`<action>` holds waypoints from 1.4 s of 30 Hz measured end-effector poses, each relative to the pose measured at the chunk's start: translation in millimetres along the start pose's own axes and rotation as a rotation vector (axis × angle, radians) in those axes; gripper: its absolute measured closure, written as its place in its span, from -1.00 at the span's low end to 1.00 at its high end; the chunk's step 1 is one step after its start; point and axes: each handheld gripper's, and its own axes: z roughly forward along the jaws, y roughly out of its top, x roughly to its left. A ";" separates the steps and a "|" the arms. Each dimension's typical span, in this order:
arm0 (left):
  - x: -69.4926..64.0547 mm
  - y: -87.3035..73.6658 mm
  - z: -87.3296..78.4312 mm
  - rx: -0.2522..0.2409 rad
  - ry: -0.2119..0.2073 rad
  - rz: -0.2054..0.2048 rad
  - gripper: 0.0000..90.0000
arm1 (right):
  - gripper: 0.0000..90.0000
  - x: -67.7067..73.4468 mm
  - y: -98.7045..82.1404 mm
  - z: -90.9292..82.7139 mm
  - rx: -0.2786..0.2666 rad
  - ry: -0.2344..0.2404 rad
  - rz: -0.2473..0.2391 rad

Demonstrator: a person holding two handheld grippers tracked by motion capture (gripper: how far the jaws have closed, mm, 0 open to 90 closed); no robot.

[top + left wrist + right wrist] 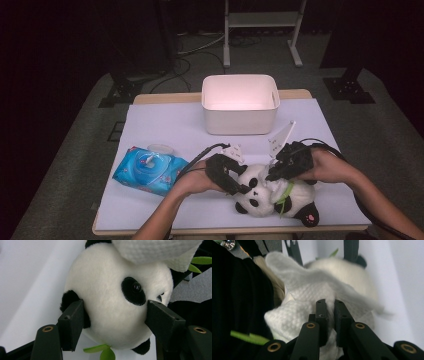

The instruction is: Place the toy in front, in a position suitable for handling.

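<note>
A black-and-white panda plush [260, 194] with green leaves at its neck lies on its back near the table's front edge. My left gripper [242, 187] comes in from the left, and its jaws stand on either side of the panda's head [107, 292], pads pressing into the fur by the ear and the snout. My right gripper [273, 175] reaches over the panda's body from the right. It is shut on a white textured wipe [307, 297], which is bunched against the plush [344, 272]. That wipe [155, 250] also hangs over the head in the left gripper view.
A white plastic bin [240, 105] stands at the back centre of the lavender-covered table [165, 125]. A blue pack of wet wipes [150, 171] with its lid flipped up lies to the left of my left hand. The table's front edge runs just below the panda.
</note>
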 end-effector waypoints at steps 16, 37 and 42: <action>0.1 -5.0 -2.3 -0.020 0.001 0.003 -0.31 | 0.83 -3.3 -6.9 0.5 0.009 -0.029 0.026; 10.4 -22.7 0.7 -0.073 0.029 -0.056 -0.10 | 0.82 -2.9 12.2 6.6 -0.042 -0.021 -0.008; 14.5 -18.8 3.8 -0.081 0.036 -0.063 -0.09 | 0.82 -2.8 24.6 14.8 -0.029 -0.005 -0.027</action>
